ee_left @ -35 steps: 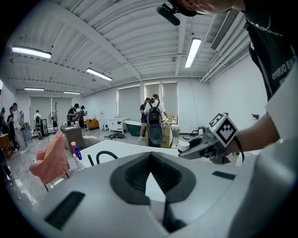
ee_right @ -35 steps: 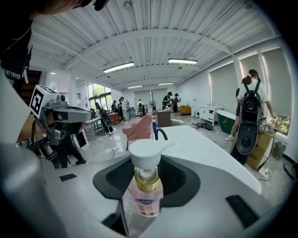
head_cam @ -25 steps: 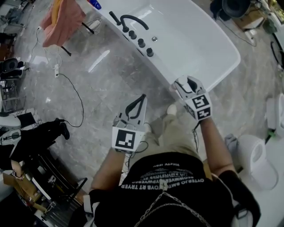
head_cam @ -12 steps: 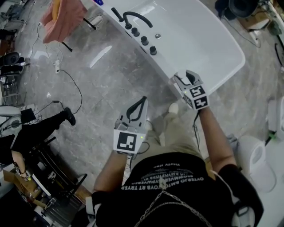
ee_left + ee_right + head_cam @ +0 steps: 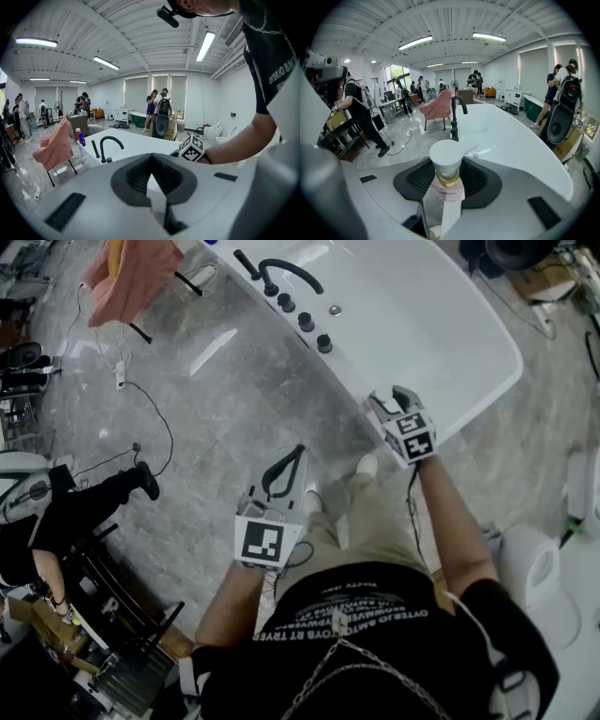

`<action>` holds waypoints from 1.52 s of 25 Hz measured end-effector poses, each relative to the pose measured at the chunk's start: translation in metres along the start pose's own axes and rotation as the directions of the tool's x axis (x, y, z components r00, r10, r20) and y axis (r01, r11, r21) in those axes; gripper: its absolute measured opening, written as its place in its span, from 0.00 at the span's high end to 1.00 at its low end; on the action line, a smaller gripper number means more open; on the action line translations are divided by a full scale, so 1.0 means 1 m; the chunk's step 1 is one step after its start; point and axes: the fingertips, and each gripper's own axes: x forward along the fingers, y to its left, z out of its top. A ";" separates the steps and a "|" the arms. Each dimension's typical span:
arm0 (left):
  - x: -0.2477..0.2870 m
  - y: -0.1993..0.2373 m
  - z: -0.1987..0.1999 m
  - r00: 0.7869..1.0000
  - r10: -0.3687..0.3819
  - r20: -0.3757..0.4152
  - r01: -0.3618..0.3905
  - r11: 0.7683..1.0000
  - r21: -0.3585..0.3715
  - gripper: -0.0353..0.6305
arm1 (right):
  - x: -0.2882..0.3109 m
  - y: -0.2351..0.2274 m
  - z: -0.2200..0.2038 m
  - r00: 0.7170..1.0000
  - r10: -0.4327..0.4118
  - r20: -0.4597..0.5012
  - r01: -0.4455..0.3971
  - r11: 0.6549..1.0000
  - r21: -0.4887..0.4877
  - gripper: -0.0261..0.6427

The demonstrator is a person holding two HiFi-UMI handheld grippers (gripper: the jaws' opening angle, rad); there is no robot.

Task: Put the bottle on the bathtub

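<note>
Right gripper view: the right gripper (image 5: 443, 206) has its jaws pinched on a clear, pink-tinted plastic bottle with a white cap and gold collar (image 5: 446, 180), which stands upright between them, cap uppermost. Beyond the cap lies the white oval bathtub (image 5: 520, 145), with the curved black faucet (image 5: 454, 117) standing on its rim further along.

In the head view, this right gripper (image 5: 396, 401) hangs over the tub's near rim (image 5: 450, 418), at the end well apart from the faucet (image 5: 286, 273); the bottle itself is hidden there by the gripper.

The left gripper (image 5: 296, 454) is held over the grey marble floor (image 5: 216, 399), apart from the tub. In the left gripper view its jaws (image 5: 152, 187) are pressed together with nothing between them. A pink cloth (image 5: 131, 277) drapes over a stand near the faucet end.
</note>
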 end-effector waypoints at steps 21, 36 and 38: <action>-0.013 -0.006 -0.013 0.999 -0.014 -0.042 0.014 1.000 -0.005 0.94 | 0.009 0.004 -0.020 0.999 -0.040 0.012 0.040 0.999 0.006 0.72; -0.045 -0.008 -0.007 1.000 0.003 -0.024 -0.003 1.000 0.007 0.94 | 0.005 0.002 -0.032 0.997 -0.071 -0.010 0.071 0.993 0.091 0.70; -0.051 -0.007 -0.008 1.000 0.010 -0.027 -0.010 1.000 0.003 0.94 | 0.000 0.001 -0.035 0.996 -0.087 -0.011 0.087 0.992 0.095 0.70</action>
